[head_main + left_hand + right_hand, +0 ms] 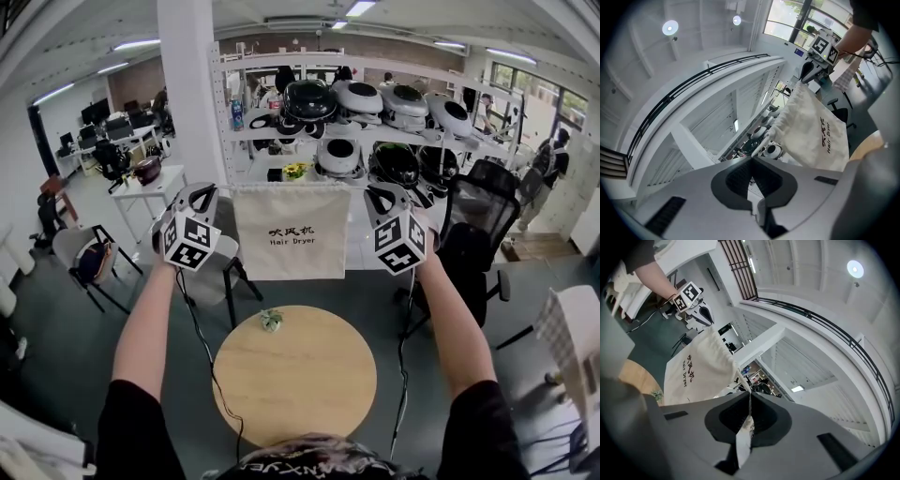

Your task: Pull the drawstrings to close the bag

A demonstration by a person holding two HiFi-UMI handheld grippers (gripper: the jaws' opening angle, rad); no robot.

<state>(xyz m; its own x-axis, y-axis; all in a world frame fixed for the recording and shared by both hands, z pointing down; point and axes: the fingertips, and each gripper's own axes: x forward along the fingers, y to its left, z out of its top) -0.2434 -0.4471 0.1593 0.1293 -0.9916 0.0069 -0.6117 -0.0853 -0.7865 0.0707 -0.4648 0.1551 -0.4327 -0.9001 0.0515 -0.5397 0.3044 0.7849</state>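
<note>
A cream cloth bag (290, 230) printed "Hair Dryer" hangs in the air between my two grippers, above the round wooden table (319, 403). Its top edge is stretched straight. My left gripper (212, 191) is shut on the drawstring at the bag's top left corner, and my right gripper (369, 193) is shut on the drawstring at the top right corner. In the left gripper view the cord runs from the shut jaws (751, 159) to the gathered bag (813, 129). In the right gripper view the cord end (743, 446) passes through the shut jaws (750, 397), with the bag (696, 371) beyond.
A small green object (272, 321) lies at the table's far edge. Behind the bag stand white shelves (375, 131) with helmets, a white pillar (187, 94), a black office chair (478, 225) at right and a grey chair (89, 258) at left. Cables hang from both grippers.
</note>
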